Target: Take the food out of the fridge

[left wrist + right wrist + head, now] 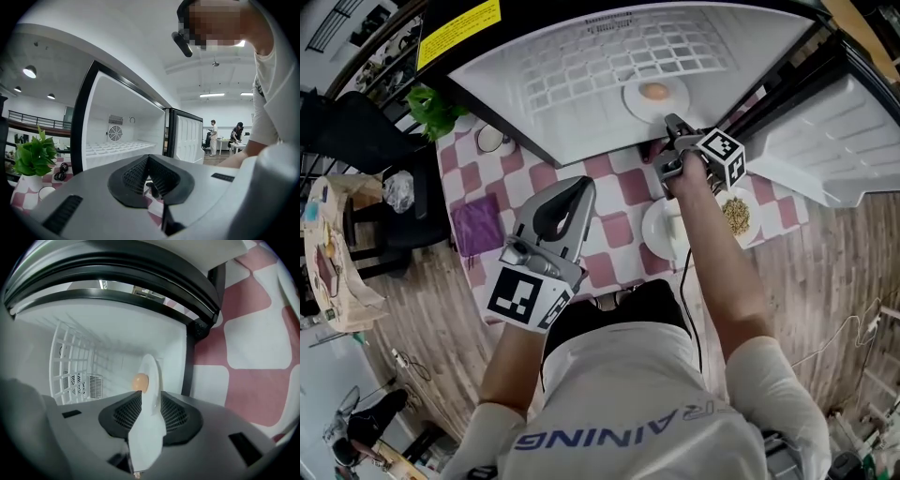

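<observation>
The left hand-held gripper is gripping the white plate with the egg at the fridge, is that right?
Not the left: the right hand-held gripper is gripping the white plate with the egg at the fridge. The right gripper view shows the plate's rim between its jaws.

I look at the person who works for me: a white short-sleeved T-shirt (pixel 647 412) with dark blue letters printed across it. The left gripper (pixel 578 190) is a smooth grey plastic shell, and the right gripper (pixel 673 123) has the same grey body. Each one carries a white cube with black square markers, the left cube (pixel 528 298) and the right cube (pixel 724 157). Inside the shells I notice black pads (pixel 133 176) with a fine mesh pattern, and dark rectangular slots in the grey surface. A thin black cable (pixel 682 281) runs along the right arm.
</observation>
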